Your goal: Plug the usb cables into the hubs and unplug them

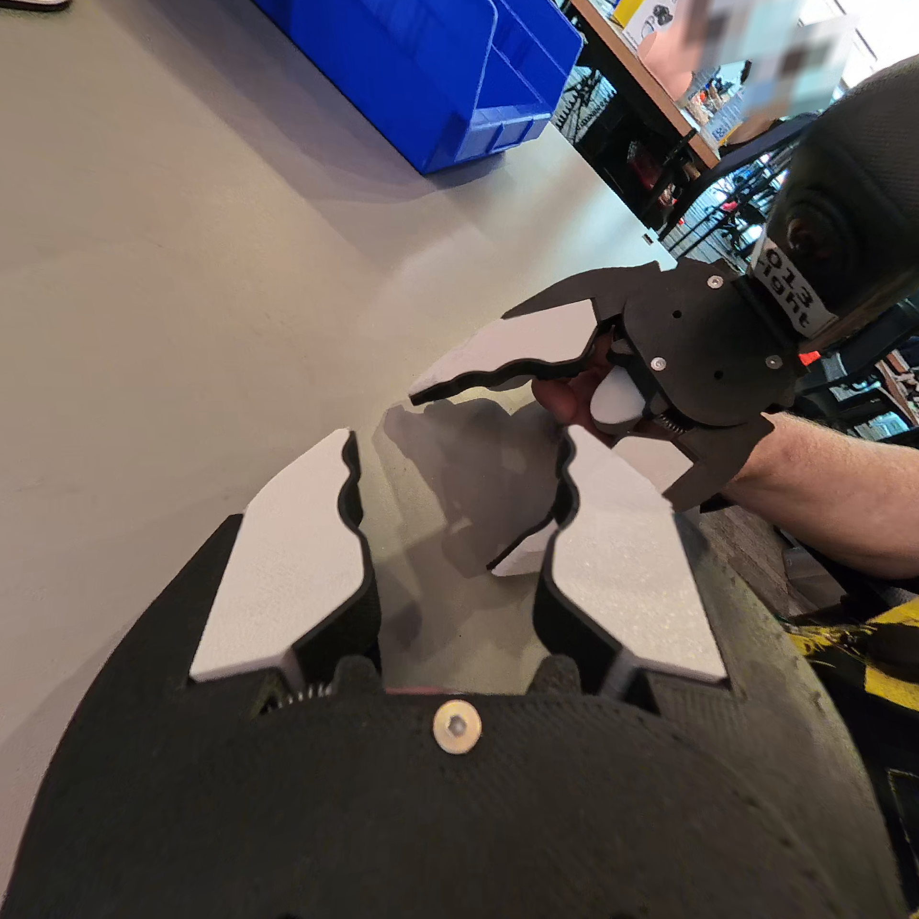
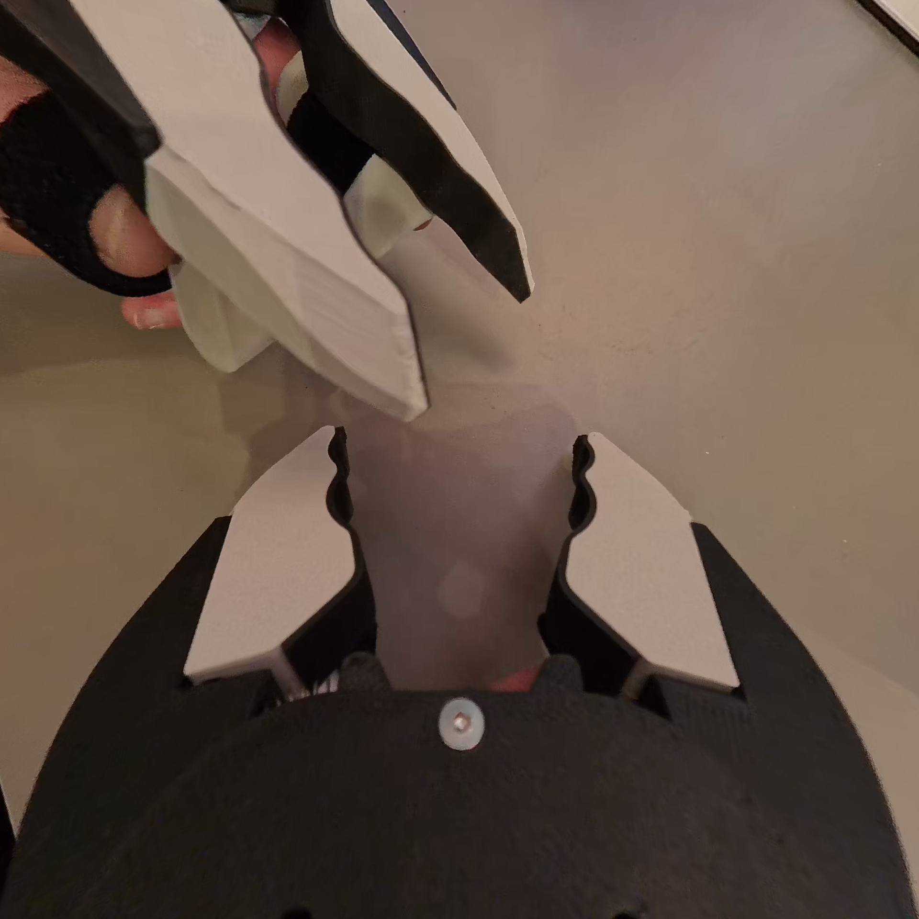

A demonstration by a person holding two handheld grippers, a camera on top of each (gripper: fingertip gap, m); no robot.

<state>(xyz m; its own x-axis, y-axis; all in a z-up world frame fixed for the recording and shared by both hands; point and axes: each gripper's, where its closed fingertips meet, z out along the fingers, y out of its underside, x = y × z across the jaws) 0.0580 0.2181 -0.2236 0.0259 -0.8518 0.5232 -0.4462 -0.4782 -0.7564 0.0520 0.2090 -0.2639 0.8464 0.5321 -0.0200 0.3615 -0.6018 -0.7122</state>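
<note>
No usb cable and no hub shows in either view. My left gripper [image 1: 457, 437] is open and empty, low over the bare grey table [image 1: 174, 298]. My right gripper [image 2: 458, 436] is open and empty over the same table [image 2: 696, 248]. The two grippers face each other closely with their tips almost crossing. The right gripper [image 1: 450, 482] shows in the left wrist view, jaws wide apart and nothing between them. The left gripper [image 2: 470, 355] shows in the right wrist view at upper left, also open with nothing between its fingers.
A blue plastic bin [image 1: 422, 74] stands at the far side of the table. A person's forearm [image 1: 820, 487] holds the right gripper; a gloved hand [image 2: 129, 238] holds the left. The table edge has yellow-black tape [image 1: 870, 646] at right. Cluttered shelves [image 1: 646, 99] stand beyond. Spacing between my two grippers at the tips: around 4 cm.
</note>
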